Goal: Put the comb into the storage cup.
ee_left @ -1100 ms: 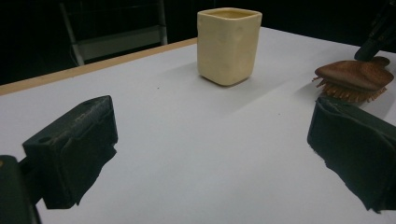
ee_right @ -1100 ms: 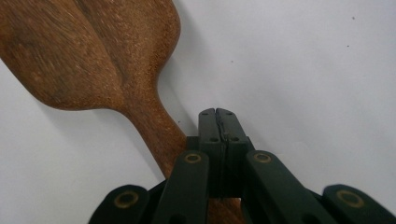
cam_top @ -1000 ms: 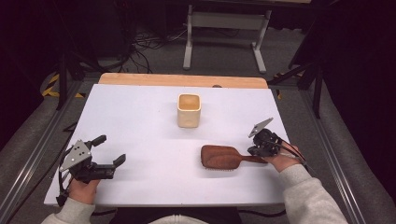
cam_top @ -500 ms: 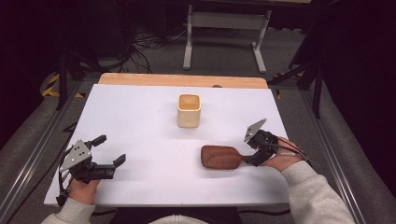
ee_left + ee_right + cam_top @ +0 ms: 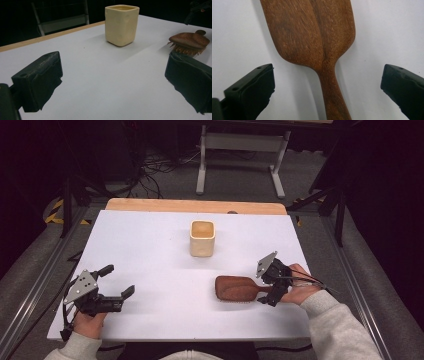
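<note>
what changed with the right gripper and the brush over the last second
The right gripper has just opened its jaws and let go of the wooden brush: they now stand wide on either side of the handle without touching it. The hand barely shifted. The brush lies bristles down in the same spot on the white table. The left gripper stays open and still, and the cream cup has not moved.

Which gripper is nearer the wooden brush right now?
The right gripper. Its jaws have just been opening and now stand wide on either side of the wooden brush handle, without pressing it. The left gripper sits open far across the table, near the front left.
</note>
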